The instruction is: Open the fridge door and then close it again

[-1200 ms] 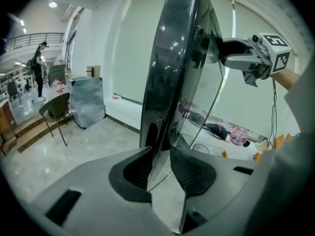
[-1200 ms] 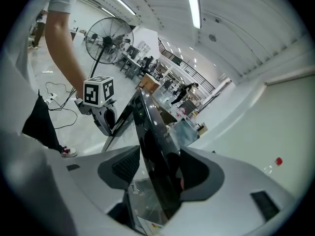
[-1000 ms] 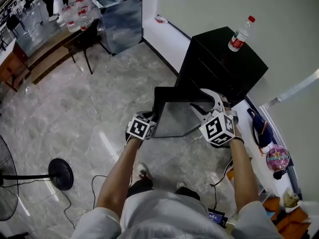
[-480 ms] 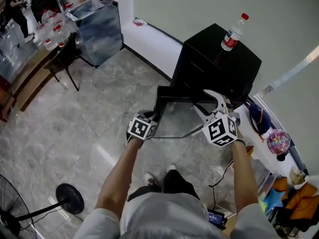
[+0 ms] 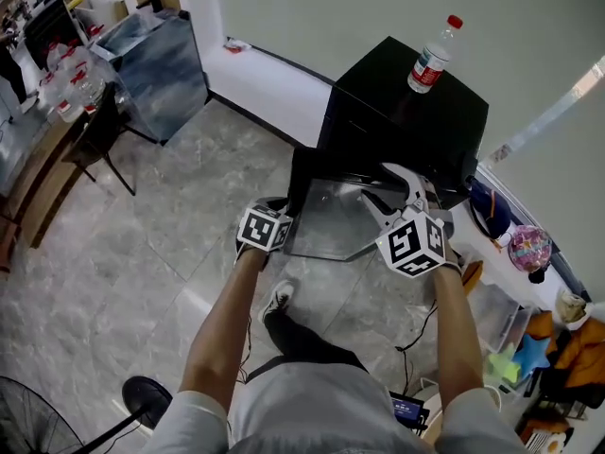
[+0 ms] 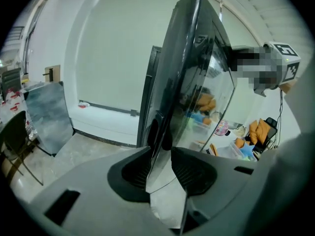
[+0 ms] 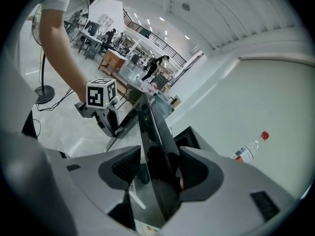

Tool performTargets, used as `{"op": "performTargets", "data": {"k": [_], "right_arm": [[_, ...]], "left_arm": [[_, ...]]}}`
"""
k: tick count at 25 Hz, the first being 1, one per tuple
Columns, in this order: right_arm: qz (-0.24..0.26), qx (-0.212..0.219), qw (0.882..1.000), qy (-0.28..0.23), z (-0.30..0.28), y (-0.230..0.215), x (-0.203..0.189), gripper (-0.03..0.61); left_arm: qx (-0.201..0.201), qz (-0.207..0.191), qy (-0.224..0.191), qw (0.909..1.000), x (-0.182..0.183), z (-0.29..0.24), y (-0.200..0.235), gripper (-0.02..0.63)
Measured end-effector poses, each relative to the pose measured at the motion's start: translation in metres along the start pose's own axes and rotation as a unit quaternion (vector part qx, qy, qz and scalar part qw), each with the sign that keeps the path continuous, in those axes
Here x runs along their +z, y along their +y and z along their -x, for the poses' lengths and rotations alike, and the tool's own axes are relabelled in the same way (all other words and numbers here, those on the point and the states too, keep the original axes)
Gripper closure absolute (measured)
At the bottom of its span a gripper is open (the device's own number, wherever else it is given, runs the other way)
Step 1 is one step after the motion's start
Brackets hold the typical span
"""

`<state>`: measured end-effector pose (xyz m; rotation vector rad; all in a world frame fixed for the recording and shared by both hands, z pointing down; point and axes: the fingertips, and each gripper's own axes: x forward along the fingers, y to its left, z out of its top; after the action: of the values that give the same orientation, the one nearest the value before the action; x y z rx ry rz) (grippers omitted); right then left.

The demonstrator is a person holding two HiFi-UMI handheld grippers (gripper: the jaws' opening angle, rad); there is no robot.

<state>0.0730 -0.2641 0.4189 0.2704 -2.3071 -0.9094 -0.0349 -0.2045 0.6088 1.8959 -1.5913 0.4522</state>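
Note:
A low black fridge (image 5: 416, 112) stands against the wall with its glass door (image 5: 331, 220) swung out. My left gripper (image 5: 286, 213) is at the door's free left edge. In the left gripper view that edge (image 6: 170, 107) fills the gap between the pads of the left gripper (image 6: 160, 168), whose jaws have just been opening. My right gripper (image 5: 385, 195) holds the door's top edge nearer the hinge side. In the right gripper view the thick dark edge (image 7: 152, 132) runs between the jaws of the right gripper (image 7: 157, 166) and the pads bear on it.
A plastic water bottle (image 5: 430, 57) stands on the fridge top. Bags and coloured clutter (image 5: 525, 253) lie to the right of the fridge. A grey-blue box (image 5: 156, 60) and a chair (image 5: 95, 130) stand at the far left, and a fan base (image 5: 146, 395) is near my feet.
Both grippers have moved with the door towards the fridge, and the door's free corner now lies nearer the cabinet. The person has stepped forward, so the room has shifted in view.

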Motion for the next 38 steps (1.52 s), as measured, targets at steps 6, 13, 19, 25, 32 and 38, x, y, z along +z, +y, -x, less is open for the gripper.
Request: {"op": "performTargets", "data": {"k": [6,13,19,25,32,38], "right_arm": [[0.008,-0.030,0.999,0.034,-0.020,-0.016,-0.005,0.339],[-0.012,-0.056,0.996,0.071,-0.037,-0.034,-0.016,0.339],[-0.033,-0.077,0.992,0.099,-0.051,-0.047,-0.024,0.339],[-0.051,-0.095,0.987,0.121,-0.058,-0.059,-0.030,0.339],[-0.062,-0.113,0.982,0.139,-0.065,-0.068,-0.036,0.339],[-0.070,-0.123,0.978,0.151,-0.068,-0.074,-0.042,0.339]], "left_arm": [[-0.026,0.004,-0.010,0.9996,0.026,-0.021,0.023,0.511],[-0.068,-0.020,0.004,0.9975,0.051,-0.050,0.040,0.511],[-0.091,-0.042,0.019,0.9948,0.070,-0.073,0.051,0.511],[-0.112,-0.057,0.036,0.9915,0.084,-0.088,0.056,0.511],[-0.127,-0.069,0.042,0.9886,0.097,-0.102,0.061,0.511],[-0.131,-0.075,0.047,0.9874,0.106,-0.114,0.061,0.509]]}}
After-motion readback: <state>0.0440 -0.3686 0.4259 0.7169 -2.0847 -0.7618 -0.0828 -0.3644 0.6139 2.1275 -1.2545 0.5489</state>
